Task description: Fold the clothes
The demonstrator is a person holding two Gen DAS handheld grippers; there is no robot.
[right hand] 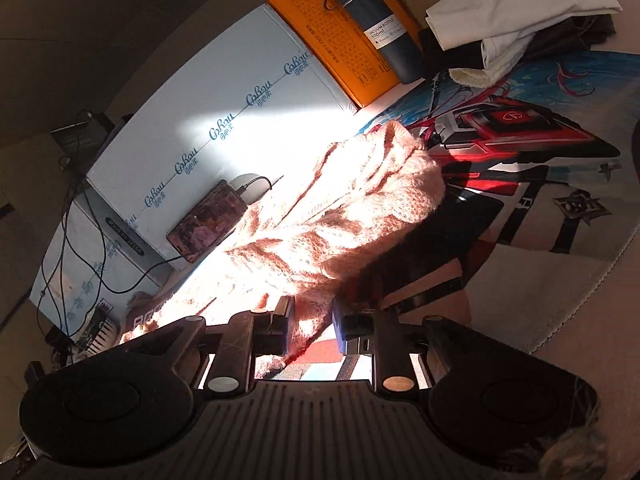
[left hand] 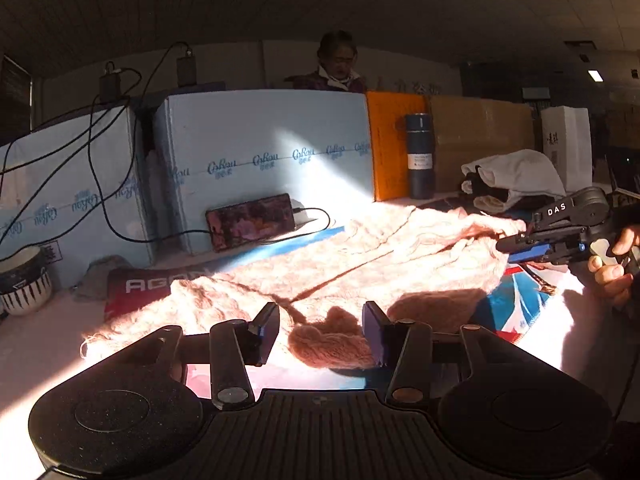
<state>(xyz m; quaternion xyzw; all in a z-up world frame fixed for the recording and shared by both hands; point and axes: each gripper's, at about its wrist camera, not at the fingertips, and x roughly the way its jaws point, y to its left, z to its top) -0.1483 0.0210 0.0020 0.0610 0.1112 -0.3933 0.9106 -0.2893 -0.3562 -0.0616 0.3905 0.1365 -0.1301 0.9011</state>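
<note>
Sweater: fuzzy chunky knit (pink). Mat: smooth printed cloth. Bottle: matt. Far boxes: smooth cardboard.

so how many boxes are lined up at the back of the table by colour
light blue boxes: 2
orange box: 1
brown cardboard box: 1
white box: 1
total: 5

A fuzzy pink cable-knit sweater lies on a mat printed in red, black, blue and white; behind stand pale-blue boxes with blue script, an orange box, a navy bottle
</note>
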